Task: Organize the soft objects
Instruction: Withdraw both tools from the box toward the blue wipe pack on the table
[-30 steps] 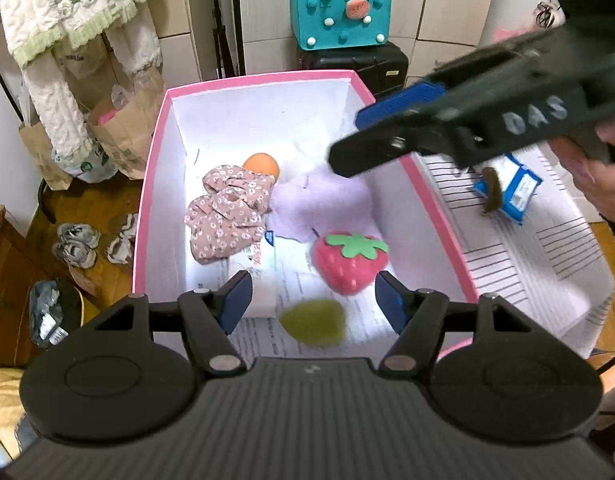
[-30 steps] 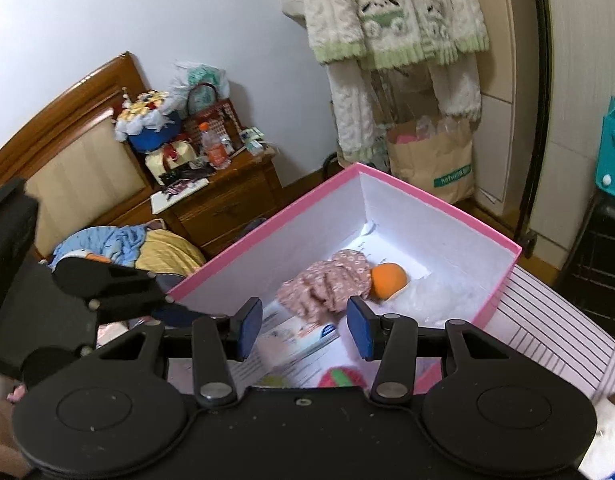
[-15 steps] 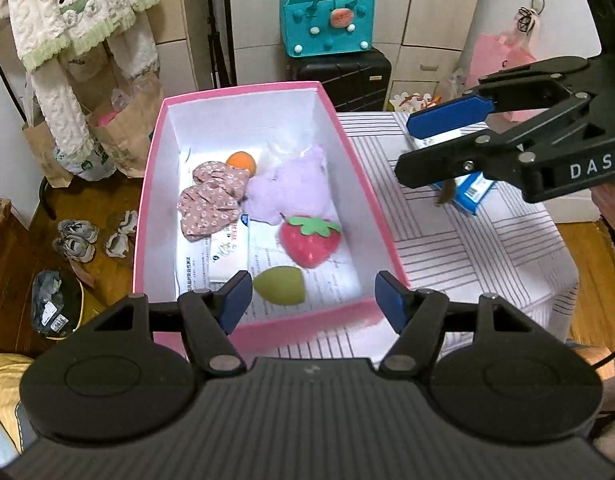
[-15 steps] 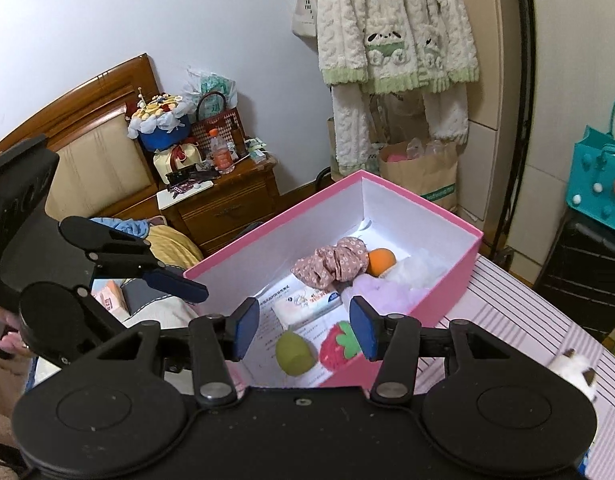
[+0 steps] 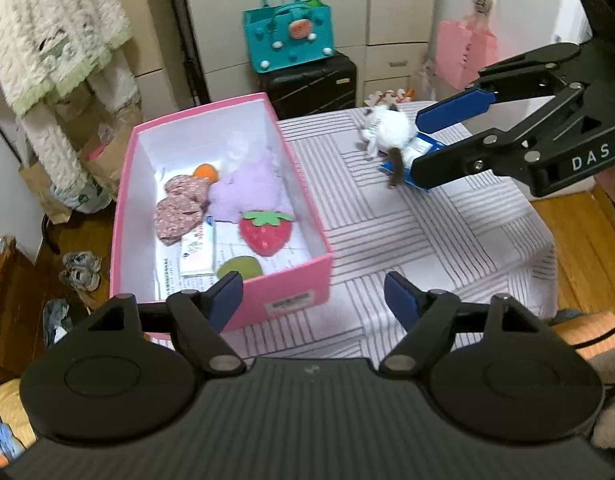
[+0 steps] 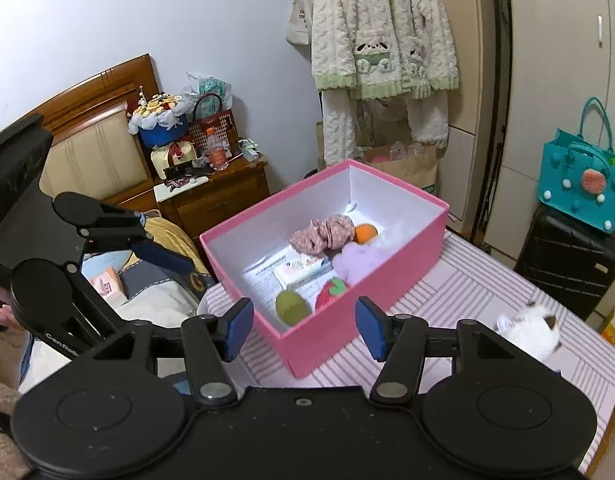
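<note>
**Plush cat outstanding on table**

Left wrist view: the left gripper (image 5: pixel 313 294) is empty, jaws apart. The pink rectangular cardboard box (image 5: pixel 291 284) at 10 o'clock holds a red felt strawberry (image 5: pixel 265 232). The white plush cat (image 5: pixel 387 134) lies at 1 o'clock on the striped tablecloth (image 5: pixel 427 232), beside the right gripper (image 5: pixel 435 140).

Right wrist view: right jaws apart, empty; cat (image 6: pixel 529 330) at 3 o'clock. Recommend centring on the body, closing gently.

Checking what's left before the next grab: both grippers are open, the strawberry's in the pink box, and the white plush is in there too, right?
Not quite. The white plush sits outside the pink box, on the striped tablecloth, per the left wrist view. Strawberry is in the box; left gripper and right gripper are open.
</note>
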Tool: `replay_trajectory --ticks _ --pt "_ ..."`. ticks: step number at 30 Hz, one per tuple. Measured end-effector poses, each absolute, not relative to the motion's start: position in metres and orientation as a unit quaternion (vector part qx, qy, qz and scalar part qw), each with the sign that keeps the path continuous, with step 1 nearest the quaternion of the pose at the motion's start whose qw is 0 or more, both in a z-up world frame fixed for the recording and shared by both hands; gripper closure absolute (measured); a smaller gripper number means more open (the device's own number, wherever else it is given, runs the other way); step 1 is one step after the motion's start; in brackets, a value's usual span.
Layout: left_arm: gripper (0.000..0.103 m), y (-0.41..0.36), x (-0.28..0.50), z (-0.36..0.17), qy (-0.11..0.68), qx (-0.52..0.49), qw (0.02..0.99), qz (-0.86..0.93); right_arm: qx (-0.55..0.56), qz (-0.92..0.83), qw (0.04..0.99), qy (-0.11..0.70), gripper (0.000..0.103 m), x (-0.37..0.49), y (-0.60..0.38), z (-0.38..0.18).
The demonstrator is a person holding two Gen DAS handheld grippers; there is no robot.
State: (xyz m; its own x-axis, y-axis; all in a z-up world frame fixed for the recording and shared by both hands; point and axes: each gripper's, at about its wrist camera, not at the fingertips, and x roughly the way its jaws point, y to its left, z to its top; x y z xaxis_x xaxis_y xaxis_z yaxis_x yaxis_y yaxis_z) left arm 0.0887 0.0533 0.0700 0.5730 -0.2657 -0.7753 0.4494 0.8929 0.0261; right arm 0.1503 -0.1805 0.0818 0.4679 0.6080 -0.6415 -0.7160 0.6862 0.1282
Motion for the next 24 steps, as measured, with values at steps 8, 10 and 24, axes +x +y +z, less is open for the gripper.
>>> replay_trajectory --ticks 8,10,24 --pt "0.019 0.021 0.071 0.065 0.412 0.143 0.869 -0.234 -0.091 0.369 0.859 0.342 0.038 0.114 -0.209 0.065" --pt "0.019 0.013 0.069 0.062 0.415 0.15 0.864 -0.242 -0.088 0.362 0.863 0.342 0.036 0.107 -0.218 0.06" --pt "0.015 -0.034 0.073 0.04 0.384 0.168 0.856 -0.301 -0.081 0.279 0.892 0.347 0.032 0.091 -0.282 0.012"
